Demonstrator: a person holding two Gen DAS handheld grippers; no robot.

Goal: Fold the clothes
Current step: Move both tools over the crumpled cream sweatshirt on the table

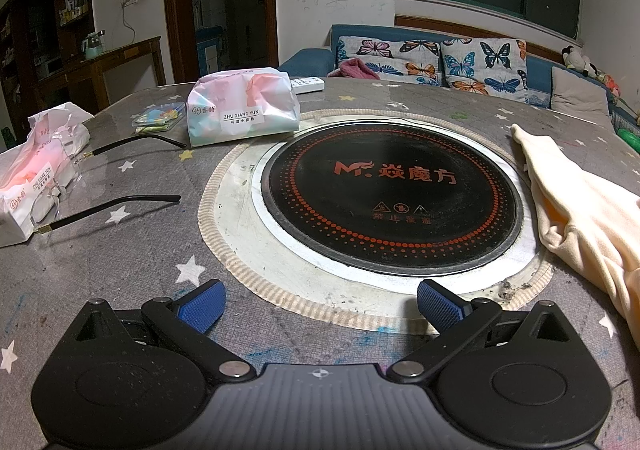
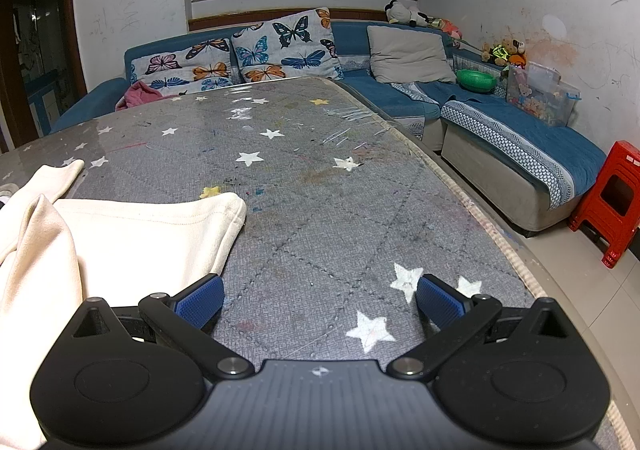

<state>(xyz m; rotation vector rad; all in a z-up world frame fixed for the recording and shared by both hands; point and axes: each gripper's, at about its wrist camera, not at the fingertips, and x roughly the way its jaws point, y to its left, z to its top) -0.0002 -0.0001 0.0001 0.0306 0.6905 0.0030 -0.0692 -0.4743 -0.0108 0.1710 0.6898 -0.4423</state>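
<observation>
Lying left of right gripper [image 2: 320, 304] — cream garment [image 2: 132, 238], untouched

Left gripper [image 1: 321, 308]: matte black body with two round housings and a ribbed grey centre plate.
Left fingers [image 1: 202, 306]: blue pads with a fine grid texture, set on black angled link arms.
Left fasteners: silver round pivot pins at the link joints; small crosshair mark at centre.
Right gripper [image 2: 319, 304]: same black-and-grey build, same crosshair mark.
Right fingers [image 2: 438, 304]: blue gridded pads, silver pivot pins.
</observation>
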